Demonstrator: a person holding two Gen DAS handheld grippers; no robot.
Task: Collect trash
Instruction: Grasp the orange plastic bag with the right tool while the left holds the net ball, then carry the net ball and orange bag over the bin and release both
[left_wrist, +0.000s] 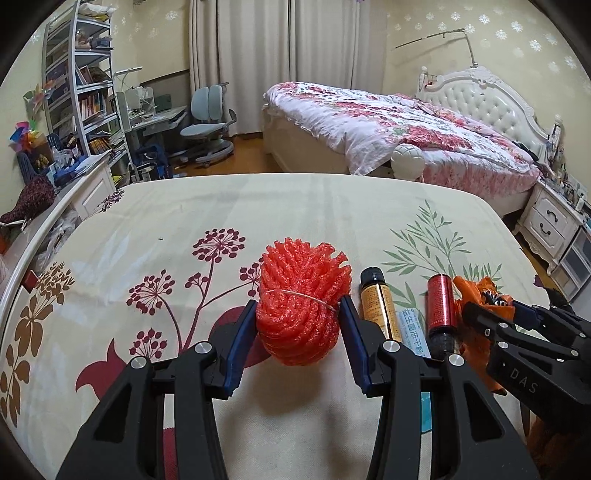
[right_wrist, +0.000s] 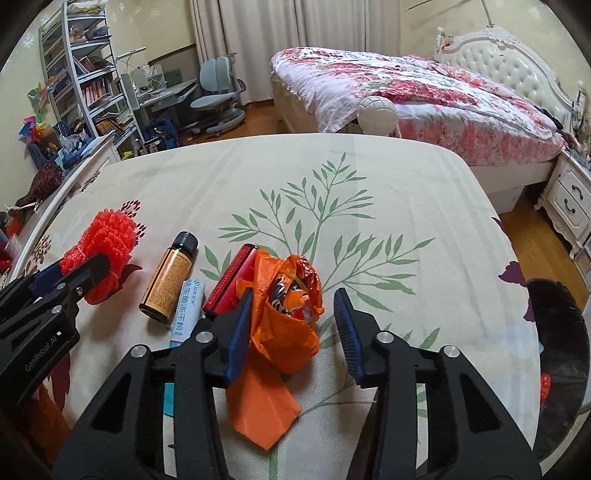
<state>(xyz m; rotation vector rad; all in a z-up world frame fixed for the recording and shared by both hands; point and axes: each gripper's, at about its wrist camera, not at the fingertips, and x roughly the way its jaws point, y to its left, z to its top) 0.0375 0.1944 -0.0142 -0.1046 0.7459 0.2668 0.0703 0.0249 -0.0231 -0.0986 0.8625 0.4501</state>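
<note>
My left gripper (left_wrist: 298, 318) is shut on a red foam fruit net (left_wrist: 301, 295), pinched at its waist on the flowered tablecloth (left_wrist: 258, 206); it also shows in the right wrist view (right_wrist: 105, 243). My right gripper (right_wrist: 293, 314) is open around an orange plastic bag (right_wrist: 284, 317) with wrappers inside; the left pad touches the bag, the right pad stands apart. Between the grippers lie an amber bottle with a black cap (right_wrist: 170, 277), a white-blue sachet (right_wrist: 186, 312) and a red cylinder (right_wrist: 231, 280).
The table edge curves away at the right (right_wrist: 509, 258). A black bin (right_wrist: 561, 350) stands at the right edge. A bed (right_wrist: 424, 92), a white nightstand (right_wrist: 572, 199), a desk with a chair (right_wrist: 218, 96) and a bookshelf (right_wrist: 85, 81) stand beyond.
</note>
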